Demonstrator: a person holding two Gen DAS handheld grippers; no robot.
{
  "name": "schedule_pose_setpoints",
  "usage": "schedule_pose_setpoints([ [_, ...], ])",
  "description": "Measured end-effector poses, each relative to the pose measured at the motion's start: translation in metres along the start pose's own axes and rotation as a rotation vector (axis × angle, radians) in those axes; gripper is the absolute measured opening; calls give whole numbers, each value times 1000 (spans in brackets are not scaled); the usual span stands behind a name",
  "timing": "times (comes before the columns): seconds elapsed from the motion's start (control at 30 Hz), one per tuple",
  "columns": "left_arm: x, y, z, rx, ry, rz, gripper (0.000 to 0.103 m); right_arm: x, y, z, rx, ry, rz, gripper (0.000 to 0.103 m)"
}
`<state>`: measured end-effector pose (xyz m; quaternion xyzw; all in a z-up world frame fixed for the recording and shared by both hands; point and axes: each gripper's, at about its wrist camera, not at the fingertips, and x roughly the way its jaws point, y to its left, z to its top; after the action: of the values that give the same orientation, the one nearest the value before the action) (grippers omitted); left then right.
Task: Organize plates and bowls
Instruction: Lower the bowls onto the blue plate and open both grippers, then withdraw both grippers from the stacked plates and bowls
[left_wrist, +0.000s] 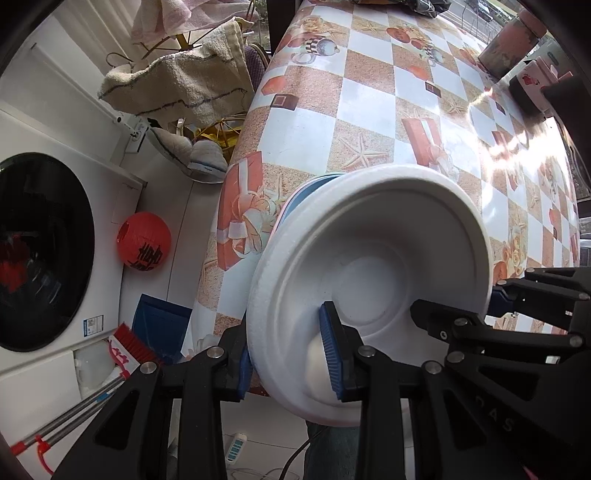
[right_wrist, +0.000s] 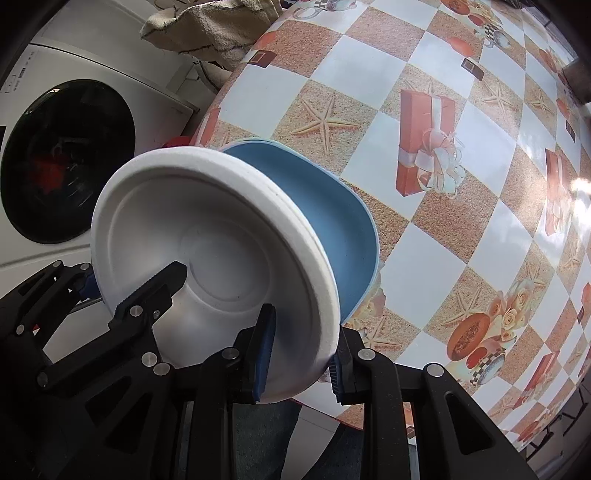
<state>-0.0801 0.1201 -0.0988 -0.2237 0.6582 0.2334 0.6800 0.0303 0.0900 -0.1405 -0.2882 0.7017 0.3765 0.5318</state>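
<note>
Both grippers pinch opposite rims of the white foam bowl stack (left_wrist: 369, 280): left gripper (left_wrist: 288, 354) at lower centre, right gripper (right_wrist: 299, 354) likewise, the stack just above the blue plastic plate (right_wrist: 332, 218) at frame centre.

Bowl (left_wrist: 373, 280) over the table's (left_wrist: 369, 110) near edge — plate (right_wrist: 343, 229) directly behind it; washing machine (left_wrist: 44, 251) left of the table.
</note>
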Motion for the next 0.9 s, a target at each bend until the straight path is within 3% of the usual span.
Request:
schedule_pose_setpoints([
  [0.27, 12, 4, 2, -15, 18, -1, 35, 16, 1, 9, 10, 17, -2, 29],
  [0.37, 10, 3, 1, -10, -15, 26, 36, 17, 3, 9, 2, 8, -8, 29],
  [0.47, 5, 1, 1, -2, -41, 60, 45, 12, 3, 6, -14, -11, -25, 29],
  [0.63, -13, 7, 1, 2, -104, 65, 71, -5, 0, 0, -27, -50, -47, 29],
  [0.67, -16, 7, 1, 12, -116, 83, 72, -10, -2, -2, -28, -58, -54, 36],
  [0.7, -20, 9, 1, 25, -126, 105, 75, -14, -5, -5, -24, -68, -73, 53],
  [0.73, -24, 11, 1, 39, -132, 125, 82, -19, -8, -7, -18, -84, -94, 63],
  [0.8, -31, 11, 0, 68, -143, 132, 84, -29, -16, -12, -1, -119, -90, 91],
  [0.87, -40, 10, -3, 101, -163, 124, 84, -39, -23, -17, 15, -153, -65, 103],
  [0.9, -45, 8, -4, 121, -173, 127, 84, -45, -24, -20, 18, -174, -63, 102],
])
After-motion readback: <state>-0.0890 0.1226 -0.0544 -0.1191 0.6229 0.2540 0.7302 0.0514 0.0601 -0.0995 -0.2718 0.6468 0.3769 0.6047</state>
